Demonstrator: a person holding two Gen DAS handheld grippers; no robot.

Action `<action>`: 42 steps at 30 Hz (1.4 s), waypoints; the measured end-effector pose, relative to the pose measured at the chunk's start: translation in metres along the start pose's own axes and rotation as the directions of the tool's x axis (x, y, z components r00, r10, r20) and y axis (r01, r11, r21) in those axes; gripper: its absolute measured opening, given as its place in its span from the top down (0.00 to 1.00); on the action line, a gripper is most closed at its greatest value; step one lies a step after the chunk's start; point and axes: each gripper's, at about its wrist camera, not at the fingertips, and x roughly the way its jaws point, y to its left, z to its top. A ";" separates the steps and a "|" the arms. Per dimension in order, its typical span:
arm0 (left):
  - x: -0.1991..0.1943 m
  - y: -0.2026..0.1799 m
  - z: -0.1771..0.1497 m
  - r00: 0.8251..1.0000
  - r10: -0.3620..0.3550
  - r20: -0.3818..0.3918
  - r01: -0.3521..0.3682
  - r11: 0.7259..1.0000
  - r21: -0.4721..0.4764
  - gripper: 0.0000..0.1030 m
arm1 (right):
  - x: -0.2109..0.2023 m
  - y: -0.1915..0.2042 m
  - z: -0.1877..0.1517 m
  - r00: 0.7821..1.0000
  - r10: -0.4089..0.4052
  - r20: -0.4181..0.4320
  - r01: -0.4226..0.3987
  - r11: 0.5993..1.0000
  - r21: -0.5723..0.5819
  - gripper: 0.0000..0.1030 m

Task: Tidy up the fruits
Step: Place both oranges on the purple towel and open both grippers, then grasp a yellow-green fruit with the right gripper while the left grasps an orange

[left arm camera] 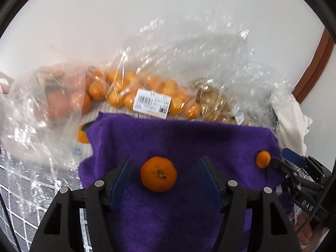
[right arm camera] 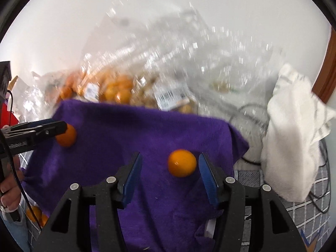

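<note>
A purple towel [left arm camera: 189,138] is spread in front of both grippers. In the left wrist view a mandarin [left arm camera: 158,174] with a green stem lies on it between the fingers of my left gripper [left arm camera: 165,158], which stands open with gaps on both sides of the fruit. At the towel's right edge my right gripper [left arm camera: 279,164] sits by a smaller orange fruit [left arm camera: 263,159]. In the right wrist view that smooth orange fruit [right arm camera: 182,163] rests on the towel [right arm camera: 147,126] between the open jaws of my right gripper [right arm camera: 169,155], close to the right finger. The left gripper [right arm camera: 61,127] partly covers its mandarin [right arm camera: 66,135].
Clear plastic bags [left arm camera: 147,96] holding several mandarins and tan fruits lie behind the towel against a white wall. One loose mandarin [left arm camera: 83,134] lies left of the towel. A white cloth [right arm camera: 294,136] is heaped at the right, near a wooden trim [left arm camera: 313,65]. A hand [right arm camera: 10,184] holds the left gripper.
</note>
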 end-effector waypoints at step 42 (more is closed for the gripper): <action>-0.166 0.019 -0.146 0.990 0.007 0.141 -0.009 1.000 0.017 0.40 | -0.151 0.059 -0.174 1.000 -0.022 -0.003 0.022 1.000 0.013 0.16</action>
